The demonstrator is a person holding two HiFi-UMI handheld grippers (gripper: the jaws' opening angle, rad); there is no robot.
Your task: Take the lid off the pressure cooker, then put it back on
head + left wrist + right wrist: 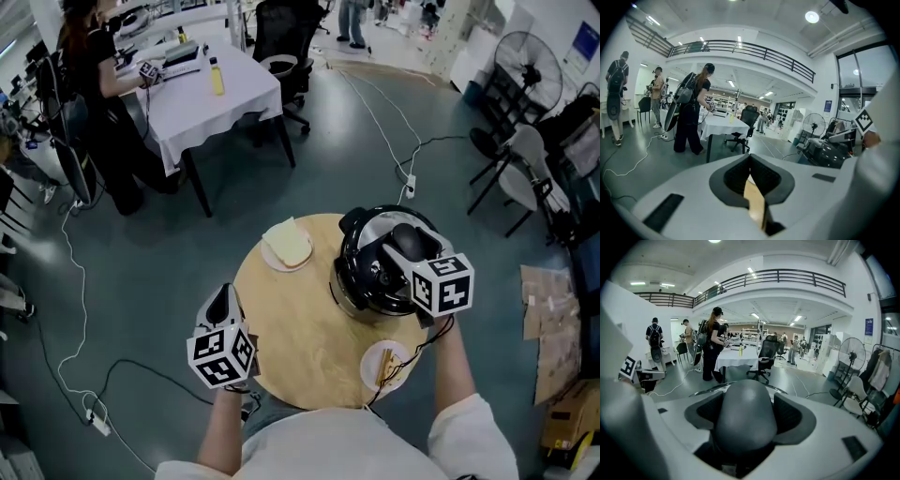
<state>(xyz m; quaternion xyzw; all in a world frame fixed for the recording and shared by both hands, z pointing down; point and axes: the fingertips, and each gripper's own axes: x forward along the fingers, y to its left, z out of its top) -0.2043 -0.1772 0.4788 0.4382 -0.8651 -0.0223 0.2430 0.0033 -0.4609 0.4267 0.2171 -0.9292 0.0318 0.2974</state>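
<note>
The pressure cooker (pixel 367 292) stands on the right side of a round wooden table (pixel 309 347), its black lid on it. My right gripper (pixel 405 255) reaches over the lid from the near side. In the right gripper view the rounded grey lid handle (pixel 745 413) fills the space between the jaws, and both dark pads (pixel 794 416) lie against its sides. My left gripper (pixel 222 298) hovers at the table's left edge, apart from the cooker. Its jaws (pixel 751 176) are together, with only a thin sliver of the table (pixel 754 204) showing between them.
A plate with a slice of bread (pixel 287 246) sits on the table's far left, and a small plate (pixel 386 366) at its near right. Cables run across the floor. A white-clothed table (pixel 211 89), office chairs and a fan (pixel 525 56) stand farther off.
</note>
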